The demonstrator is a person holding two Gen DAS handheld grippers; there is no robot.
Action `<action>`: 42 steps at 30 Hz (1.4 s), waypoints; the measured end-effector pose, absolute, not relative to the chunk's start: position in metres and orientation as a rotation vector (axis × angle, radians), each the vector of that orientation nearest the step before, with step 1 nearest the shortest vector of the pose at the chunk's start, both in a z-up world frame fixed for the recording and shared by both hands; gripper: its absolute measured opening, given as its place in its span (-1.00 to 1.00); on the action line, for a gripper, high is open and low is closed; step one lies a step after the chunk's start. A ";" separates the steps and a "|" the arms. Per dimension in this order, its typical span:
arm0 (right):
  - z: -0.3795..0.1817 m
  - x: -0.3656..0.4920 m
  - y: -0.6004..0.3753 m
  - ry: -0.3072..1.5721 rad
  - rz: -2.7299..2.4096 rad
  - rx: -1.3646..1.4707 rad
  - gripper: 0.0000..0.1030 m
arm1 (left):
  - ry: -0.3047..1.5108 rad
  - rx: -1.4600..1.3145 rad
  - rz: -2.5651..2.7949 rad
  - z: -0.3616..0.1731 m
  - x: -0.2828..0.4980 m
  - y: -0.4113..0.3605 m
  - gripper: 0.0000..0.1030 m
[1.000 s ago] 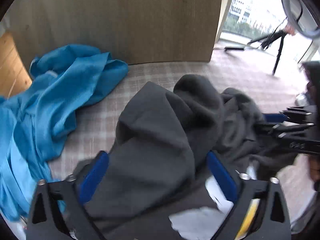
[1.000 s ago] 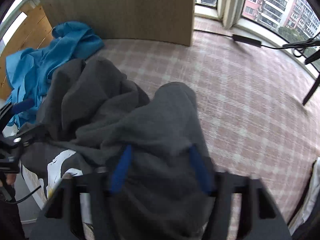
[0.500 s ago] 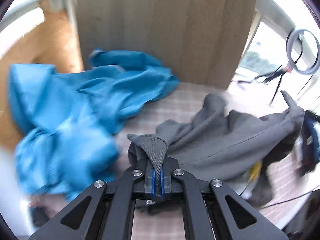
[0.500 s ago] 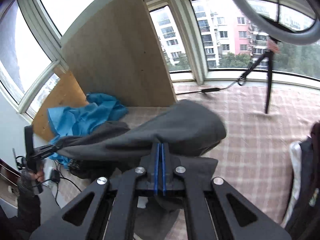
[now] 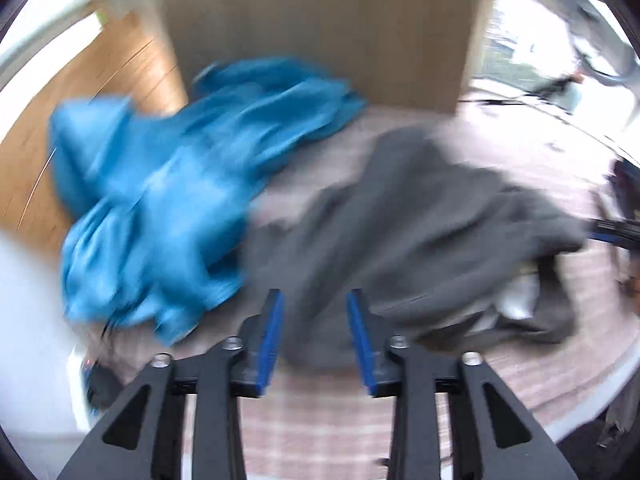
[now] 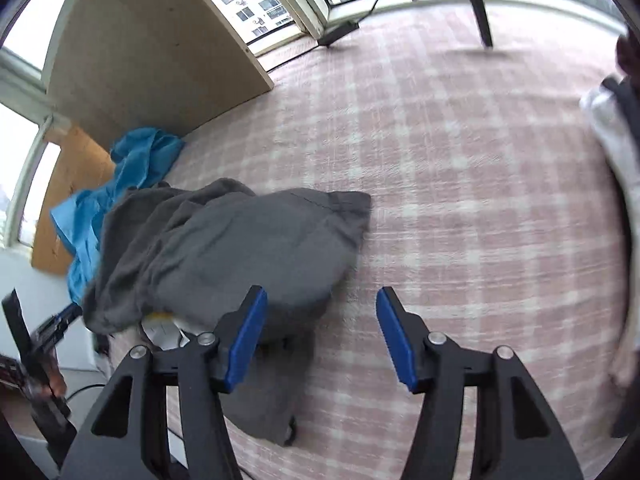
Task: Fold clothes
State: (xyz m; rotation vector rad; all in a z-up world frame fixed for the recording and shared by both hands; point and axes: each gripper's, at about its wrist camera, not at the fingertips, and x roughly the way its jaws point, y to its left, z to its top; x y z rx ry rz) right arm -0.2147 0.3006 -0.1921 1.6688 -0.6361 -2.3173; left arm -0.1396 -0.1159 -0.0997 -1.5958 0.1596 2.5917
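I see the grey garment (image 6: 240,248) lying in a loose, rumpled heap on the pink checked cloth (image 6: 460,184) that covers the worktop. One part of it hangs over the near edge of the worktop, and something white and yellow shows under its near side. It touches the blue garment (image 5: 168,200), which lies crumpled to its left, against a brown board (image 6: 152,48) and a lighter orange board (image 5: 100,100) that stand at the back.

My left gripper (image 5: 316,336) has its jaws partly apart and they are opening. In the left wrist view, which is quite blurred, the grey cloth appears between the blue pads (image 5: 272,336), but the pads do not press on it, so I hold nothing there.

My right gripper (image 6: 320,336) has its jaws wide apart and they are opening too. Between its pads (image 6: 396,340) I see only the checked cloth; the grey garment is just beside the left pad and partly behind it, not gripped.

In the right wrist view, the left gripper and the hand (image 6: 44,380) that holds it appear at the lower left edge, near the hanging part of the grey garment. At the far side of the worktop a dark stand leg (image 6: 476,8) and a black cable (image 6: 368,8) are near the windows.
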 end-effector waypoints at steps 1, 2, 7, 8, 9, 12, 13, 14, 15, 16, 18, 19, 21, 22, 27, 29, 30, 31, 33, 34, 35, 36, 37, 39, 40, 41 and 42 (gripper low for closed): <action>-0.194 -0.218 0.296 -0.634 -2.316 1.675 0.09 | 0.209 -1.541 2.558 -0.093 -0.142 -0.090 0.04; -0.192 -0.219 0.294 -0.633 -2.329 1.668 0.09 | 0.260 -1.494 2.528 -0.090 -0.144 -0.068 0.09; -0.157 -0.204 0.314 -0.593 -2.457 1.585 0.09 | 0.585 -1.225 2.261 -0.098 -0.145 0.077 0.21; -0.152 -0.197 0.323 -0.590 -2.482 1.581 0.09 | 0.652 -1.207 2.212 -0.107 -0.147 0.099 0.20; -0.147 -0.190 0.332 -0.588 -2.506 1.577 0.09 | 0.717 -1.188 2.162 -0.116 -0.149 0.121 0.20; -0.142 -0.167 0.362 -0.663 -2.541 1.581 0.09 | 0.912 -1.147 2.031 -0.148 -0.151 0.171 0.21; -0.141 -0.160 0.372 -0.693 -2.559 1.580 0.09 | 0.964 -1.145 2.010 -0.157 -0.153 0.179 0.21; -0.141 -0.152 0.381 -0.728 -2.576 1.577 0.09 | 0.981 -1.168 1.995 -0.164 -0.159 0.182 0.13; -0.142 -0.147 0.388 -0.760 -2.586 1.576 0.09 | 0.998 -1.191 1.981 -0.171 -0.164 0.185 0.01; -0.144 -0.143 0.392 -0.788 -2.588 1.577 0.09 | 0.953 -1.241 1.967 -0.174 -0.173 0.180 -0.51; -0.148 -0.141 0.395 -0.814 -2.587 1.585 0.09 | 0.828 -1.327 1.952 -0.173 -0.191 0.164 -0.84; -0.150 -0.141 0.393 -0.810 -2.582 1.592 0.09 | 0.747 -1.361 1.952 -0.168 -0.199 0.154 -0.85; -0.153 -0.144 0.384 -0.776 -2.558 1.606 0.09 | 0.708 -1.343 1.987 -0.155 -0.202 0.135 -0.85; -0.154 -0.146 0.377 -0.744 -2.543 1.614 0.09 | 0.720 -1.324 2.026 -0.146 -0.202 0.126 -0.86; -0.157 -0.151 0.340 -0.600 -2.476 1.620 0.09 | 0.509 -1.304 2.274 -0.083 -0.220 0.029 -0.87; -0.158 -0.152 0.324 -0.550 -2.438 1.615 0.09 | 0.370 -1.293 2.436 -0.050 -0.221 -0.035 -0.87; -0.158 -0.152 0.316 -0.519 -2.424 1.612 0.09 | 0.321 -1.311 2.503 -0.045 -0.217 -0.067 -0.87; -0.159 -0.152 0.308 -0.488 -2.409 1.610 0.09 | 0.271 -1.328 2.569 -0.040 -0.213 -0.099 -0.87; -0.162 -0.156 0.289 -0.425 -2.380 1.606 0.09 | 0.236 -1.419 2.690 -0.043 -0.201 -0.162 -0.85; -0.164 -0.159 0.281 -0.398 -2.362 1.608 0.09 | 0.255 -1.497 2.745 -0.051 -0.194 -0.194 -0.80; -0.166 -0.164 0.272 -0.374 -2.344 1.612 0.09 | 0.281 -1.594 2.787 -0.062 -0.188 -0.217 -0.78; -0.167 -0.170 0.261 -0.349 -2.326 1.615 0.09 | 0.307 -1.694 2.826 -0.073 -0.181 -0.241 -0.78; -0.168 -0.176 0.250 -0.322 -2.309 1.610 0.09 | 0.294 -1.781 2.852 -0.083 -0.174 -0.263 -0.82; -0.166 -0.188 0.221 -0.234 -2.270 1.576 0.09 | 0.218 -1.835 2.860 -0.087 -0.160 -0.285 -0.82; -0.165 -0.193 0.207 -0.184 -2.253 1.563 0.09 | 0.186 -1.797 2.841 -0.086 -0.154 -0.284 -0.81; -0.163 -0.195 0.192 -0.137 -2.229 1.542 0.09 | 0.207 -1.736 2.802 -0.085 -0.150 -0.274 -0.68; -0.160 -0.197 0.177 -0.092 -2.199 1.515 0.09 | 0.228 -1.676 2.762 -0.083 -0.146 -0.264 -0.61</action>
